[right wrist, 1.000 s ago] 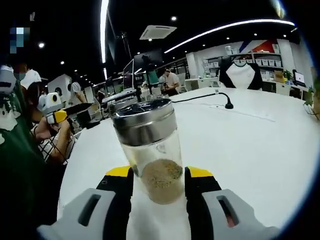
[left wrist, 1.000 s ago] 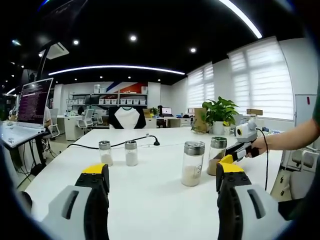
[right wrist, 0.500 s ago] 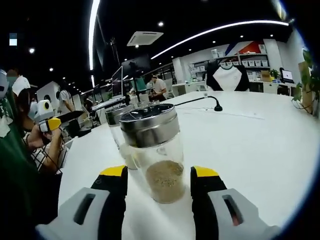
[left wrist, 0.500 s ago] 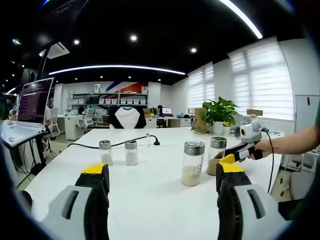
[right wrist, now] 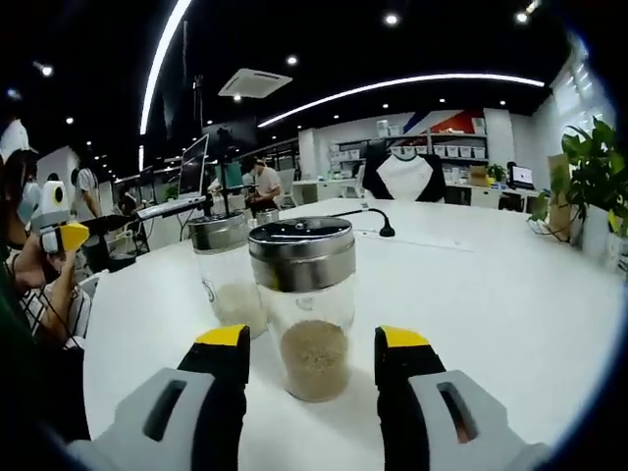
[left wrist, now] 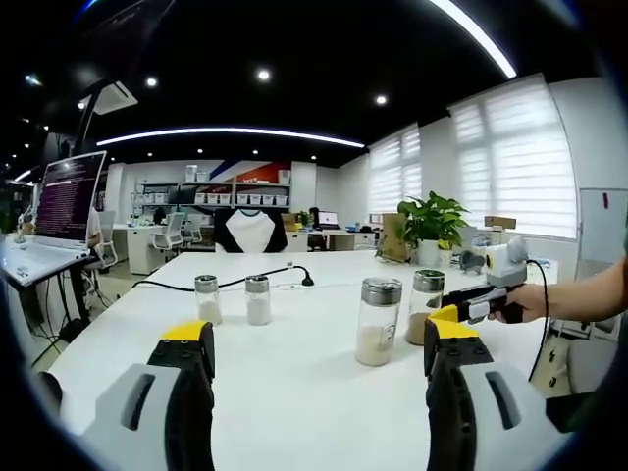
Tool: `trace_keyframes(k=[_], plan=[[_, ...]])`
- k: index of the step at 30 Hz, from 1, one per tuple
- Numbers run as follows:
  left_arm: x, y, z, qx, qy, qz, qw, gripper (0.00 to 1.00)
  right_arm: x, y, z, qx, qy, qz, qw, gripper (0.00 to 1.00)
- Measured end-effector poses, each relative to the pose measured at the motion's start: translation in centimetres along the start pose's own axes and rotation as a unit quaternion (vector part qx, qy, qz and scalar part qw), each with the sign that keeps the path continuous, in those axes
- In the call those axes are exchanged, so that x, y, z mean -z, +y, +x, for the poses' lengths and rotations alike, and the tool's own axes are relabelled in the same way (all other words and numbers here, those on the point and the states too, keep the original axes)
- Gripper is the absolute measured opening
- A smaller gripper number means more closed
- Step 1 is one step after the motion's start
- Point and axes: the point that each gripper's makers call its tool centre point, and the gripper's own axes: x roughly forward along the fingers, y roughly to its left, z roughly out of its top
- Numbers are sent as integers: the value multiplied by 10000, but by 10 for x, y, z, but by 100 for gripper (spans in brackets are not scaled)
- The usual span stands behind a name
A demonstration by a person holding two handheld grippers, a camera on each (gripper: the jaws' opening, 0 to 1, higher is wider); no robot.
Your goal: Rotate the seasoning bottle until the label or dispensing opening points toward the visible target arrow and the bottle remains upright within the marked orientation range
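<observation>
Right gripper view: the seasoning bottle stands upright on the white table, a clear glass jar with a steel shaker lid and a low layer of tan, grainy seasoning at its base. It sits between the yellow-tipped jaws of the right gripper, which stand spread on either side of it with a small gap showing on both sides, so they do not pinch the glass. Just behind and to the left stands a second shaker bottle, holding a paler powder, with a small mark on its glass. Farther back a black cable runs across the tabletop, and a leafy plant rises at the right edge. At the far left the left gripper is held in a person's hand.

In the left gripper view the left gripper has its jaws spread wide, nothing between them. Beyond them, the seasoning bottle stands upright to the right of centre, with the right gripper reaching in at it, held by a hand. The second shaker bottle stands just left of it, and two small shakers stand well apart to the left, near the cable. An open laptop sits at the far left
</observation>
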Motion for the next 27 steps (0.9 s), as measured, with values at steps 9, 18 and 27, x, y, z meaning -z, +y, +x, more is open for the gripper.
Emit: trace_keyframes(k=[9,18,27], plan=[[1,-3,2,35,-1,-17,10000,92,-3,10,4,474,-336,296,9979,49],[2,-1,1,18,8,-37,10000,93,-11,5,7,1032,-465,304,9931,47],[2,-5,1,70,16,-22,10000,93,-10,2,12,1383,-444,315,9889,47]])
